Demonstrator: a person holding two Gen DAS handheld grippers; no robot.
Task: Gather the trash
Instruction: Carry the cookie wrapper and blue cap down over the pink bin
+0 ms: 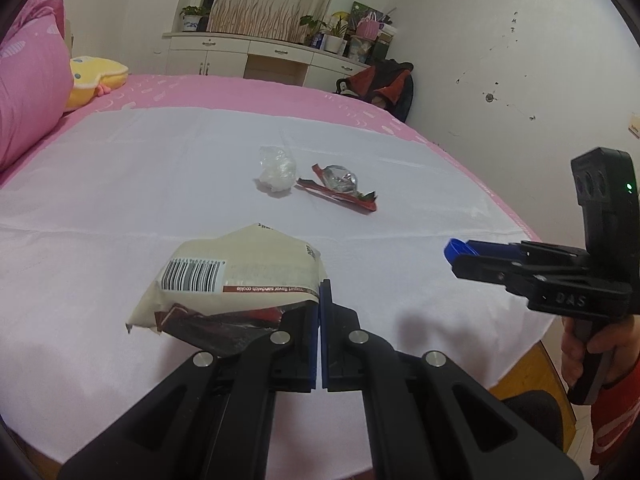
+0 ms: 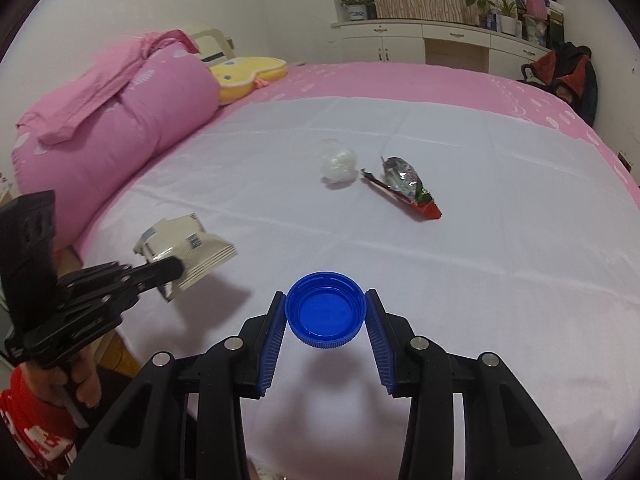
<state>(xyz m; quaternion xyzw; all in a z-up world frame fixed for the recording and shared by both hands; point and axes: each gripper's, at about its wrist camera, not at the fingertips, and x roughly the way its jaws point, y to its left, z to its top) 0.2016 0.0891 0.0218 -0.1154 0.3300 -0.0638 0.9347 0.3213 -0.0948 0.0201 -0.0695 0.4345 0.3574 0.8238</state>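
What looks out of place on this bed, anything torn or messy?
Two bits of litter lie on the white sheet: a crumpled clear plastic wad and, beside it, a torn-open red foil wrapper. Nothing looks spilled. The wall also shows dark marks.

A white cloth (image 2: 460,280) covers the near part of a pink bedsheet (image 2: 400,80). At far left lie a rolled pink quilt (image 2: 120,128) and a yellow plush pillow (image 2: 248,74). Along the far wall stands a white cabinet (image 2: 400,42) bearing potted plants (image 2: 356,6), with dark clothing (image 2: 568,76) heaped at right.
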